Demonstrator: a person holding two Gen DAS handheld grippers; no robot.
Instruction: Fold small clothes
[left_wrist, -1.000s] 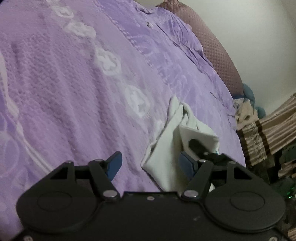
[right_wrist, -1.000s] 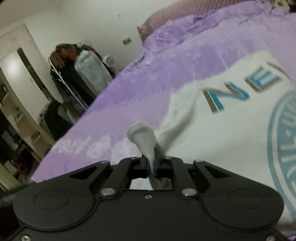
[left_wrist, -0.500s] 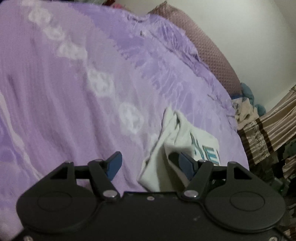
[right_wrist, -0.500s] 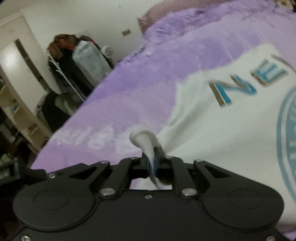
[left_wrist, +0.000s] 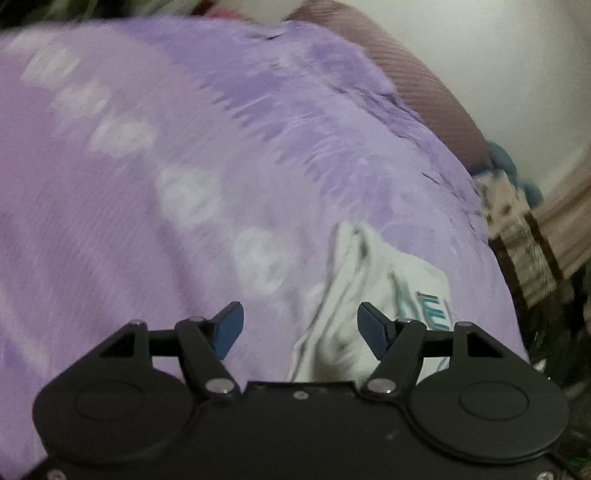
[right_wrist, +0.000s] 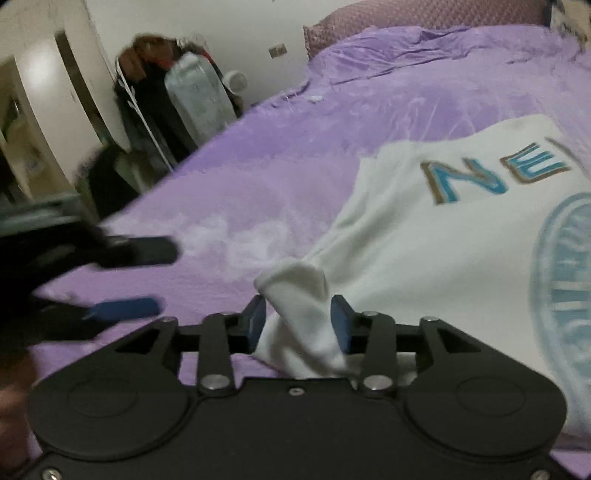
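A small white shirt (right_wrist: 436, 236) with blue "NE" lettering and a round blue print lies on the purple bedspread (right_wrist: 258, 177). My right gripper (right_wrist: 299, 319) is open, its blue pads standing on either side of a bunched white corner of the shirt. My left gripper (left_wrist: 301, 325) is open and empty above the bedspread, with the shirt (left_wrist: 373, 284) just ahead to its right. The left gripper also shows blurred at the left edge of the right wrist view (right_wrist: 122, 277).
A maroon pillow (left_wrist: 424, 92) lies at the bed's head by the white wall. A clothes rack with dark garments (right_wrist: 155, 103) and a white wardrobe (right_wrist: 33, 122) stand beyond the bed's far side. Striped and patterned fabric (left_wrist: 532, 251) sits off the bed's right edge.
My right gripper has opened and let go of the shirt corner it was clamping. My left gripper has moved, blurred, into the right wrist view. The shirt lies flatter.
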